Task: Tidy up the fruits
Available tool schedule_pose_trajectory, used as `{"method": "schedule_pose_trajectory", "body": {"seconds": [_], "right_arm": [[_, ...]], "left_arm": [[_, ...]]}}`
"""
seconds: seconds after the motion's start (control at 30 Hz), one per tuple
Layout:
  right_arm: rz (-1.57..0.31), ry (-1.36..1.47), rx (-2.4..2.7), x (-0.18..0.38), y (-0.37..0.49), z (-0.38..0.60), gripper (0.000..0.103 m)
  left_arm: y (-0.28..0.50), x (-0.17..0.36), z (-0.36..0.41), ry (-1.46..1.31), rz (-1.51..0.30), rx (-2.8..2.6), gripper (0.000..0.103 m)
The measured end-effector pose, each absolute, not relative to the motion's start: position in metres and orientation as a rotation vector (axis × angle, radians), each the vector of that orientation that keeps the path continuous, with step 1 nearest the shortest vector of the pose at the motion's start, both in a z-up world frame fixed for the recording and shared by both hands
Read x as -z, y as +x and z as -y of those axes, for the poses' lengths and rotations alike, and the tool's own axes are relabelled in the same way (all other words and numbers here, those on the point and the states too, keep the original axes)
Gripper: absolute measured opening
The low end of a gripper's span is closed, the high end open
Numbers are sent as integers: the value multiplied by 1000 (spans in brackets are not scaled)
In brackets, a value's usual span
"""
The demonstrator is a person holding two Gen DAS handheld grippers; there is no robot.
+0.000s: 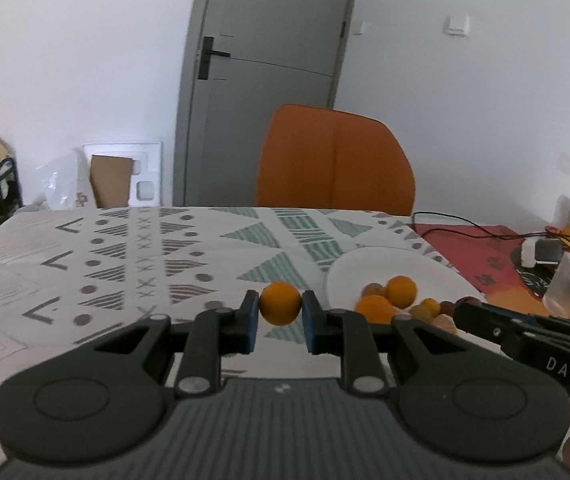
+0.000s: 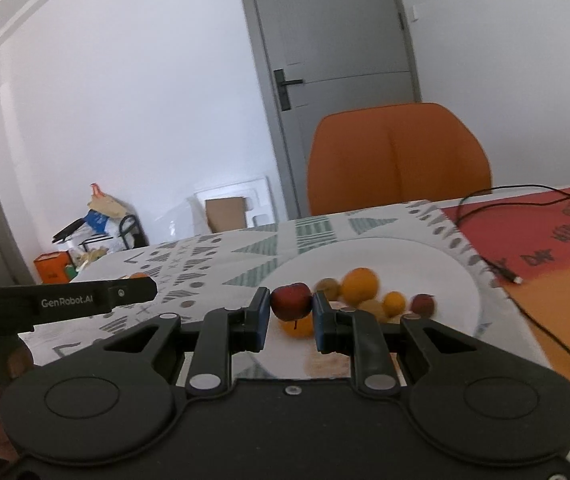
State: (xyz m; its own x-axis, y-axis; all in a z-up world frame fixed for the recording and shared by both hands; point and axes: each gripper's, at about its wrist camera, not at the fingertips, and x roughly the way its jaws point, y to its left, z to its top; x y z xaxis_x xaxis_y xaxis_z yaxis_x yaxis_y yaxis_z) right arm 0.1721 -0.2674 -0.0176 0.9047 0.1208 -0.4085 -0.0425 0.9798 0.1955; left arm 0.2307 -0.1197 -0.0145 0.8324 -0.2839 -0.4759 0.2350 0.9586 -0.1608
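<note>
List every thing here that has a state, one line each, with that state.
Left gripper: jaws shut on the small round orange fruit, held above the table.
Right gripper: jaws shut on the small dark red fruit, over the plate.
Round white plate: on the patterned tablecloth, holding a loose cluster of fruits.
Grey door: closed.
Orange chair: unoccupied.

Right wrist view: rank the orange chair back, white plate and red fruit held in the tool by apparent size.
1. Round white plate
2. Orange chair back, close to the plate, so unsure
3. Small red fruit, despite sitting nearest the camera
</note>
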Motion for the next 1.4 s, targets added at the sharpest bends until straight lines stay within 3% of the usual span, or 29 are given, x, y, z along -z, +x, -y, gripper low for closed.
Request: {"method": "schedule_pose_trajectory", "body": {"seconds": [0.67,0.97,1.1,1.17,1.4], "right_arm": [[-451,241,35,34,172,323,21],[-459,246,51,37,175,331,21],[-456,241,56,36,180,331,21],[-456,233,80,36,181,332,32],[-454,234,71,29,175,328,48]], "left_arm": [[248,28,189,-55,-564,394,22],[248,26,186,-44,-563,371,31],[245,23,173,-53,-551,338,45],[242,22,165,-55,-544,318,51],[237,18,139,-71,-555,251,77]]}}
